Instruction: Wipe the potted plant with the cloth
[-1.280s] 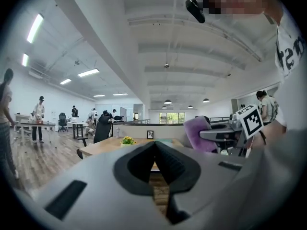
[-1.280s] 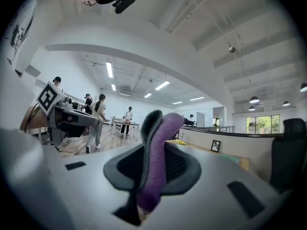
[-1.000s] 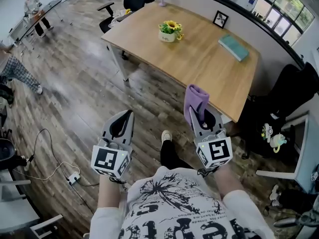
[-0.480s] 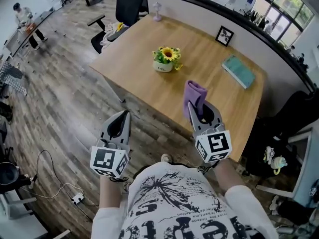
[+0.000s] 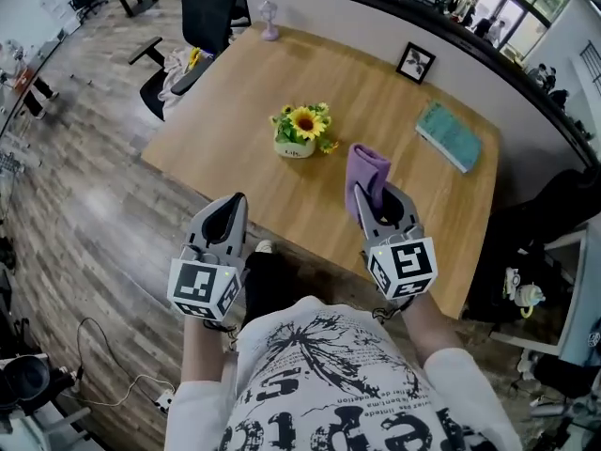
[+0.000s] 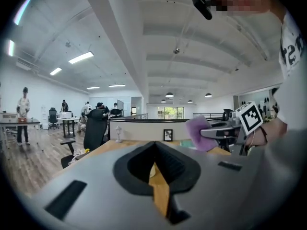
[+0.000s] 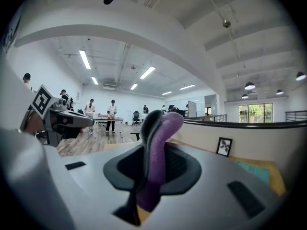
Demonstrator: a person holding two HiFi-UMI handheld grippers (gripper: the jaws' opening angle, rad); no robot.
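- Since the earlier frames, both grippers have been carried from over the floor to the near edge of the table, and the potted plant is now seen much closer to them.
- Left gripper: its jaws are seen pressed together in the left gripper view, with nothing held between them; only bare table wood is seen past the tips.
- Right gripper: its jaws are clamped on the purple cloth, and a fold of the cloth is seen standing up past the tips in the right gripper view.
- Both grippers are held side by side, apart from each other, and pointed across the table.
- The potted plant, a sunflower in a white pot, is found on the table ahead of the grippers and between their two lines; it is nearer to the cloth than to the left tips, and is touched by neither.
- Farther back, a teal book is seen lying to the right.
- A framed picture is stood by the partition.
- An office chair is placed at the far left corner.
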